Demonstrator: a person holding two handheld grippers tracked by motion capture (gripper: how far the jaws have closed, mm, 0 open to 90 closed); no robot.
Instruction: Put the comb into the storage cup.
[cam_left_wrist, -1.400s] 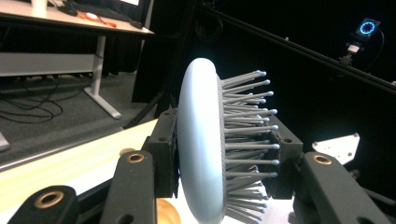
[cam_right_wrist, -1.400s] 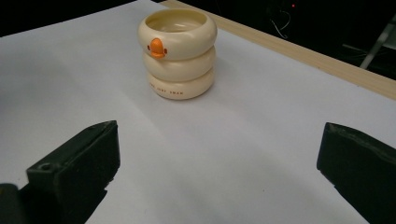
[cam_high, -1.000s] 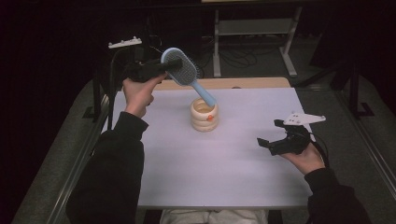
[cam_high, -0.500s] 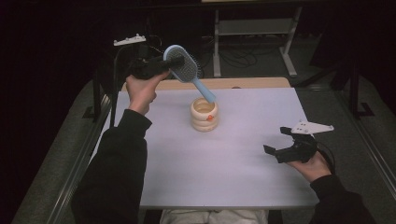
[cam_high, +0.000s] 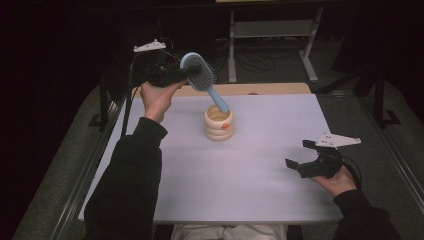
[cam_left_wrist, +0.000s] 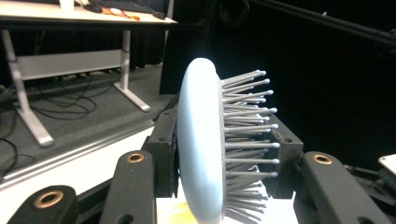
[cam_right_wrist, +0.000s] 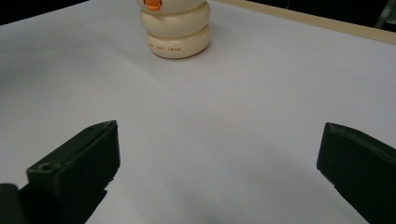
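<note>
A light blue hairbrush (cam_high: 202, 77) hangs tilted above the table, its handle tip dipping into the mouth of a cream ribbed holder (cam_high: 218, 123) with an orange mark. My left gripper (cam_high: 186, 73) is shut on the brush head; in the left gripper view the jaws press the brush (cam_left_wrist: 205, 144) from both sides, bristles pointing right. My right gripper (cam_high: 298, 156) rests low over the table's right side, open, nothing between its fingers. The right gripper view looks across the white table at the holder (cam_right_wrist: 177, 28).
The white table (cam_high: 260, 170) has a wooden strip (cam_high: 240, 89) along its far edge. A metal desk frame (cam_high: 270, 35) and cables lie on the floor beyond. Dark rails run along both sides of the table.
My right hand has sunk and drawn back toward the table's near right. The left hand with the brush has shifted only slightly.
</note>
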